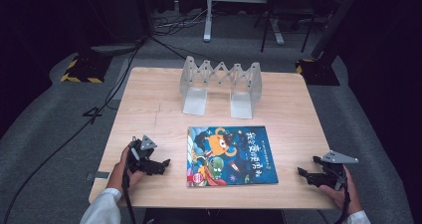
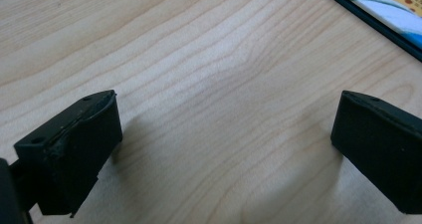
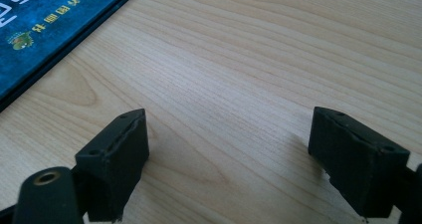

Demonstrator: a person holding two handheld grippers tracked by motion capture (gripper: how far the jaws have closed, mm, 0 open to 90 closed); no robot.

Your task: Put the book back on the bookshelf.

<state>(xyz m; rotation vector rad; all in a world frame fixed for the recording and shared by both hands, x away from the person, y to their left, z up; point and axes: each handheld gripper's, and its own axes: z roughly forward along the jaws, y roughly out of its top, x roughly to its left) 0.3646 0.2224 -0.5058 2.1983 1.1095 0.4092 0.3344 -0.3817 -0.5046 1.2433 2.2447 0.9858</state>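
High view has the picture book (image 1: 231,156) lying flat, cover up, near the front edge of the wooden table (image 1: 149,99), well short of the clear folding book rack (image 1: 221,84) standing at the far side. The left gripper (image 1: 158,165) and right gripper (image 1: 307,174) sit low on either side of it, both with jaws spread wide and nothing between them. Looks to me like the very start, so next up is probably closing in on the book's edges to lift it toward the rack.
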